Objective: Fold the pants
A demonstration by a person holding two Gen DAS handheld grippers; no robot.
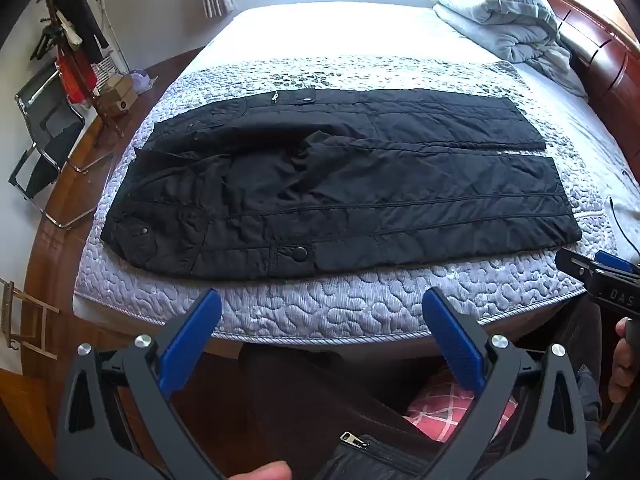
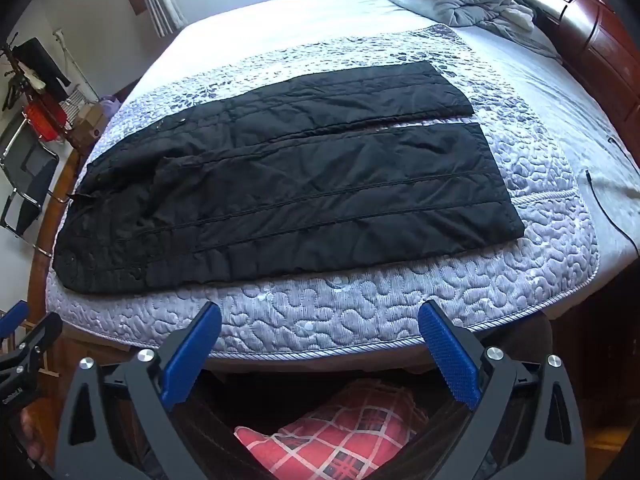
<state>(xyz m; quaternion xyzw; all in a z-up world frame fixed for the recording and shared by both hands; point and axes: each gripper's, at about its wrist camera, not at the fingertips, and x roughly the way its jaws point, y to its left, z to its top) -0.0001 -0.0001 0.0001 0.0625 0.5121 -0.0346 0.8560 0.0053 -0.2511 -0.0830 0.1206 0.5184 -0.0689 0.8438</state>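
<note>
Black quilted pants (image 1: 328, 184) lie spread flat across the bed, waist at the left, both legs running right, side by side. They also show in the right wrist view (image 2: 288, 184). My left gripper (image 1: 320, 312) is open and empty, held over the bed's near edge, short of the pants. My right gripper (image 2: 320, 320) is open and empty too, also short of the pants at the near edge. The right gripper's body shows at the right edge of the left wrist view (image 1: 604, 280).
A grey quilted mattress pad (image 1: 360, 300) covers the bed. A folded grey duvet (image 1: 496, 12) lies at the far right by the wooden headboard (image 1: 608, 64). A black cable (image 1: 624, 224) lies at right. A chair and coat rack (image 1: 60, 92) stand left. Red plaid slippers (image 2: 340, 436) are below.
</note>
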